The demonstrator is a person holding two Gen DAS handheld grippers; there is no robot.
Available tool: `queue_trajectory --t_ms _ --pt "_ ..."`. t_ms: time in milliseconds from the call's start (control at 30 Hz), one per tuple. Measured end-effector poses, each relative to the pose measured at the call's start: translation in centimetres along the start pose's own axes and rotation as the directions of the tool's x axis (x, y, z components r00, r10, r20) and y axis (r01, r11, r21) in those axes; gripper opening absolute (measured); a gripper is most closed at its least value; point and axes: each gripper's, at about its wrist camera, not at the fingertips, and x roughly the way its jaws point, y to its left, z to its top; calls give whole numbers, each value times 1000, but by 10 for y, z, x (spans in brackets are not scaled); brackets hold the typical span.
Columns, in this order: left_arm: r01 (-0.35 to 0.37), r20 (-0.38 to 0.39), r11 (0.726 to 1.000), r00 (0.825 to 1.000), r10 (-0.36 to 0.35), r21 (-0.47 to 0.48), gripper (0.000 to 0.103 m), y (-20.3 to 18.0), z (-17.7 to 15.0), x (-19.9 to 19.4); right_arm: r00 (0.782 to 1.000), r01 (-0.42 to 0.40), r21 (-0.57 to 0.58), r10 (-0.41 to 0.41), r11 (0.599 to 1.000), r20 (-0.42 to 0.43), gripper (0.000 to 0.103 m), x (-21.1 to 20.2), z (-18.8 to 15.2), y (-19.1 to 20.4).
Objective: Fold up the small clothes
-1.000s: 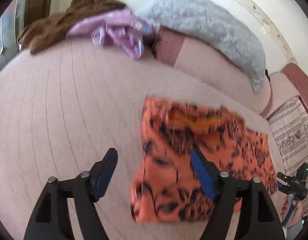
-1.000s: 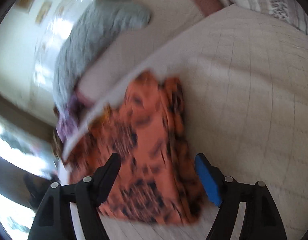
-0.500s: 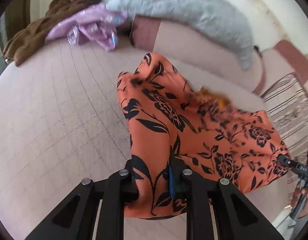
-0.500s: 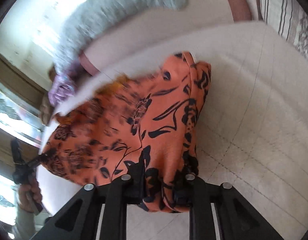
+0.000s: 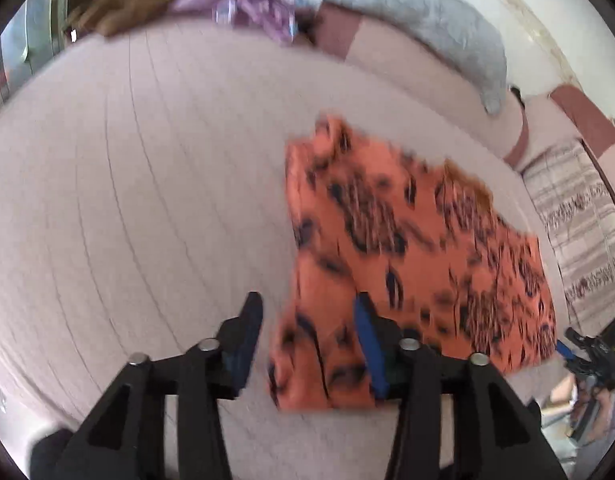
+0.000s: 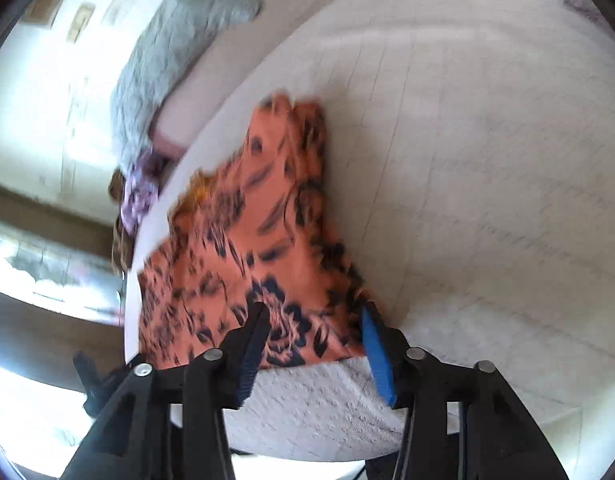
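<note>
Orange cloth point(image 5: 419, 256) with a dark floral print lies flat on the pale quilted bed point(image 5: 147, 200), and from the left wrist view the left gripper point(image 5: 307, 340) sits at its near left corner, jaws opening at about half spread; the blue pad overlaps the hem in the picture, but neither pad presses on fabric, so the corner looks let go. Blur smears the print, so the fold lines are hard to read. Far back, a purple garment point(image 5: 251, 12) and a grey pillow point(image 5: 407, 12) wait well apart from the work. Over to the right wrist view: the right gripper point(image 6: 311, 344) straddles the cloth's point(image 6: 243, 248) other near corner, jaws also opening, the hem lying between them without being pinched. My read is that a fold has just been laid down and both corners are being released. To do it well, let the jaws clear the hem fully before pulling away, or a pad may snag the edge and drag the fold open.
</note>
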Motion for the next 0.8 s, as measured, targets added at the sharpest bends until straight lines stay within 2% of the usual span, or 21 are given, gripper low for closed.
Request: queue_trajectory --t_ms 67,167,267,367,500,567,633,733,800 --pt "-2 -2 1000 1000 2 3 54 -3 12 4 997 54 -68 -50 996 53 60 -9 13 11" --pt "40 -7 999 999 -40 -1 54 -7 25 16 996 56 -132 -47 990 71 60 -10 32 42" --pt "59 -1 998 998 -59 -4 54 -13 40 31 992 92 -253 -68 963 103 60 19 60 80" --pt "55 12 998 998 -55 7 54 -19 59 50 986 151 -302 -122 941 113 60 51 91 103" --pt "40 -8 999 999 -40 14 54 -24 75 70 967 255 -330 -240 909 88 60 93 122 100" --pt "36 -1 999 999 -36 27 54 -25 80 76 965 262 -321 -257 910 59 60 106 125 95" --pt "34 5 999 999 -34 42 54 -26 84 79 967 254 -330 -244 909 70 60 106 121 96" --pt "24 -3 999 1000 -23 37 54 -21 86 85 964 267 -339 -252 902 89 53 103 119 101" --pt "8 12 999 1000 -8 31 54 -21 88 84 960 279 -340 -265 898 86 39 101 118 100"
